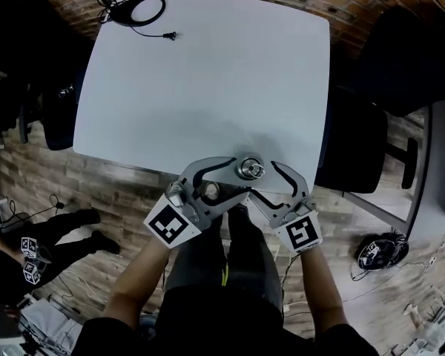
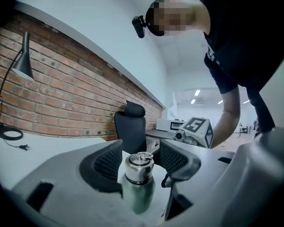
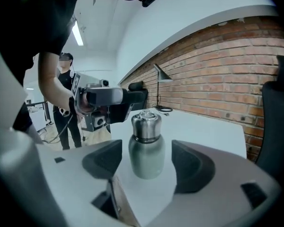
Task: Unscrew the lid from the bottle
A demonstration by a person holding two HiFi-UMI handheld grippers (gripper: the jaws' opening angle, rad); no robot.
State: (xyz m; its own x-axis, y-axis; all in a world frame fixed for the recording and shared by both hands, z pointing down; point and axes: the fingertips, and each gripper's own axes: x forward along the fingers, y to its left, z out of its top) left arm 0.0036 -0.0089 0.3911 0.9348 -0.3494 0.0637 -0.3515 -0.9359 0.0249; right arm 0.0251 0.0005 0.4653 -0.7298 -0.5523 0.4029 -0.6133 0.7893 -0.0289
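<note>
Fingers (image 2: 104, 167) of left gripper (image 2: 142, 160) and right gripper (image 3: 148, 162) are flanking the bottle (image 3: 146, 152), wide apart; we're only starting, lid (image 3: 146, 124) on.

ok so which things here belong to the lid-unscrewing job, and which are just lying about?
Job:
- bottle, upright on the table
- lid, still on
- left gripper, open around the bottle
- right gripper, open around the bottle

Lying about:
- desk lamp
- its loose plug
- office chair
</note>
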